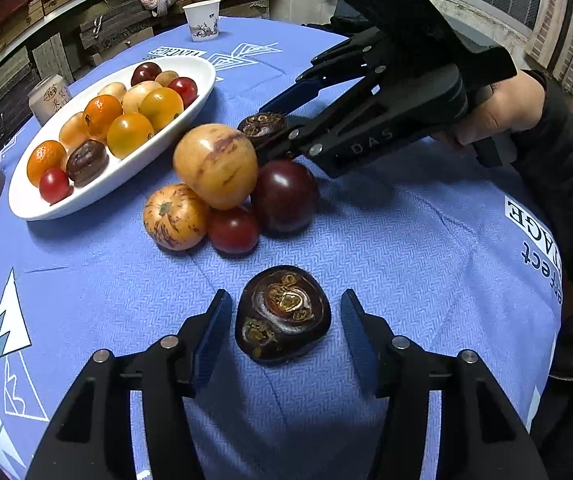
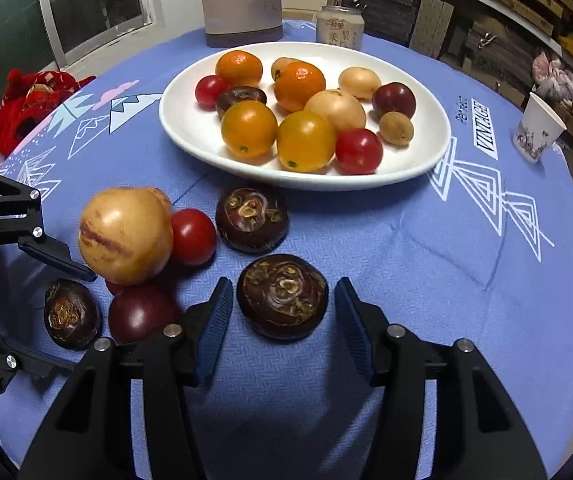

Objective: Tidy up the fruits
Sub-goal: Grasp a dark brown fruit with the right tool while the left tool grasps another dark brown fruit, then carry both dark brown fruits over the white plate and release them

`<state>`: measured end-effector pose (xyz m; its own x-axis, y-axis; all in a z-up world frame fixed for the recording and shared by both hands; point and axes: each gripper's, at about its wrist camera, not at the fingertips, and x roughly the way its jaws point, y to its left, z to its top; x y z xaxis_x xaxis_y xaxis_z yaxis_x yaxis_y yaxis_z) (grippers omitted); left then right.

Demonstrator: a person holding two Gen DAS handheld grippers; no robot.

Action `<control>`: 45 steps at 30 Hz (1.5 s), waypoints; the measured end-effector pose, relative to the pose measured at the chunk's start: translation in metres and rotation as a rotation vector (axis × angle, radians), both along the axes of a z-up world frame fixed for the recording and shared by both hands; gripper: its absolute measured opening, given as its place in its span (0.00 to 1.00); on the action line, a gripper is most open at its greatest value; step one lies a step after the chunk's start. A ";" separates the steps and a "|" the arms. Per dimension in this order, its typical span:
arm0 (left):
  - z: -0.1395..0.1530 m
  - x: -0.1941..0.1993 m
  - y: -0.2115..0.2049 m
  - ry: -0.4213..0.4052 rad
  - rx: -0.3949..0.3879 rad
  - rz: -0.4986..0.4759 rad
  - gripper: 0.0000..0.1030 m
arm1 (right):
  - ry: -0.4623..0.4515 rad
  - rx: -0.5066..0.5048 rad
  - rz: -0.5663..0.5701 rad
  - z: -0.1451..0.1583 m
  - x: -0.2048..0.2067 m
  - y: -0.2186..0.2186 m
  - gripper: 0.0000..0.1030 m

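Note:
My left gripper (image 1: pixel 282 320) stands open around a dark water chestnut (image 1: pixel 282 314) that lies on the blue tablecloth, with cloth showing on both sides. My right gripper (image 2: pixel 282 292) straddles another chestnut (image 2: pixel 282 302), its pads close but with narrow gaps, so it is open. From the left wrist the right gripper (image 1: pixel 264 130) reaches in beside a pale striped fruit (image 1: pixel 216 164) that is piled on a second striped fruit (image 1: pixel 174 216), a red tomato (image 1: pixel 232 230) and a dark plum (image 1: pixel 284 196). A third chestnut (image 2: pixel 252 220) lies before the white plate (image 2: pixel 190 136) of fruit.
A paper cup (image 2: pixel 536 132) stands at the far right and a drinks can (image 2: pixel 340 28) and a beige jug (image 2: pixel 240 4) behind the plate. A red cloth toy (image 2: pixel 26 108) lies at the left edge. A person's hand (image 1: pixel 502 108) holds the right gripper.

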<state>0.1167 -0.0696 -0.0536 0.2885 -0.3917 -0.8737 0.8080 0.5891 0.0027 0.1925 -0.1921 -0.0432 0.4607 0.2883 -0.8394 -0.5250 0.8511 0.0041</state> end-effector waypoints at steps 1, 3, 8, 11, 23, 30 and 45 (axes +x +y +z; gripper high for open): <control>0.000 0.000 0.000 -0.004 -0.002 0.002 0.54 | 0.002 0.004 0.005 0.000 0.000 0.000 0.44; 0.001 0.000 0.001 -0.014 -0.011 0.007 0.43 | 0.001 0.006 -0.008 0.001 0.001 -0.001 0.42; 0.002 0.000 0.001 -0.012 -0.015 0.009 0.43 | -0.010 0.002 -0.024 0.004 0.001 -0.003 0.42; 0.003 0.000 0.002 -0.006 -0.016 0.011 0.43 | -0.020 0.013 -0.028 0.008 0.001 -0.006 0.42; 0.024 0.004 0.009 -0.015 -0.105 0.038 0.43 | -0.055 0.062 -0.046 0.024 -0.002 -0.016 0.42; 0.036 0.017 0.016 -0.036 -0.150 0.103 0.43 | -0.066 0.092 -0.047 0.029 -0.002 -0.018 0.42; 0.067 0.090 0.046 -0.081 -0.301 0.446 0.43 | -0.109 0.160 -0.150 0.049 0.019 -0.022 0.42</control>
